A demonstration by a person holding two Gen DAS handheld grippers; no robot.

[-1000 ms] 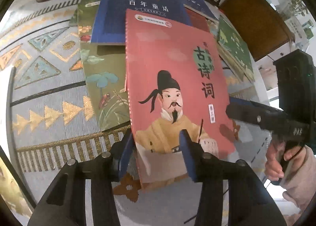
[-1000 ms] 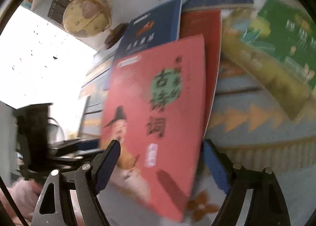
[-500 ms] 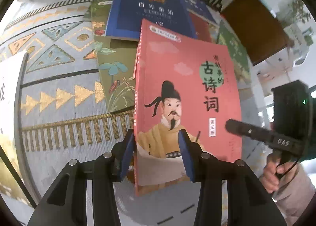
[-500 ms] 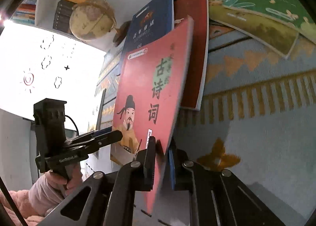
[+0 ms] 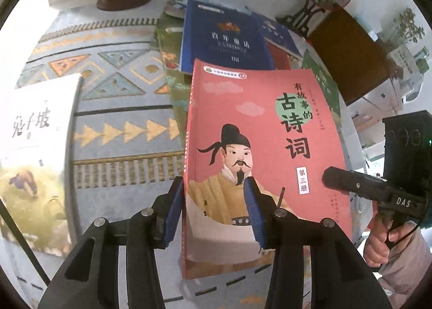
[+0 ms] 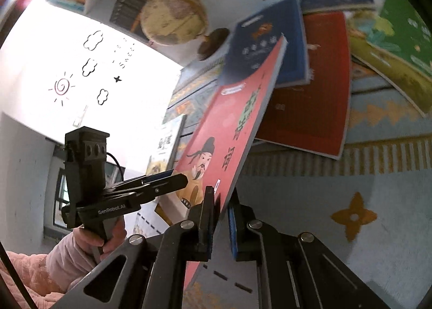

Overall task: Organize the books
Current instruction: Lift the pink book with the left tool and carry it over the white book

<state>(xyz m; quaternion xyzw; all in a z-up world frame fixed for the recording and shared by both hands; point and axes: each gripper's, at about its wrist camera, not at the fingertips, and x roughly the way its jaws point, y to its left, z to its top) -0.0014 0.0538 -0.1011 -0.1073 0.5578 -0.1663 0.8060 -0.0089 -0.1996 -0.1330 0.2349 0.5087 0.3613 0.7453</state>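
Lifted off the patterned bench (image 5: 113,125), the pink book (image 5: 264,147) runs lengthwise away from both grippers: left gripper (image 5: 213,211) clamps its near spine corner, right gripper (image 6: 220,221) its near-right edge.

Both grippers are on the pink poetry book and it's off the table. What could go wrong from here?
1. The right hand-held gripper pinches only the pink book near one lower edge, so the soft cover may bend or slip.
2. The left hand-held gripper also grips low, so the raised top end could sag.
3. The book's far corner hangs over the blue book and red book; swinging low could drag them.
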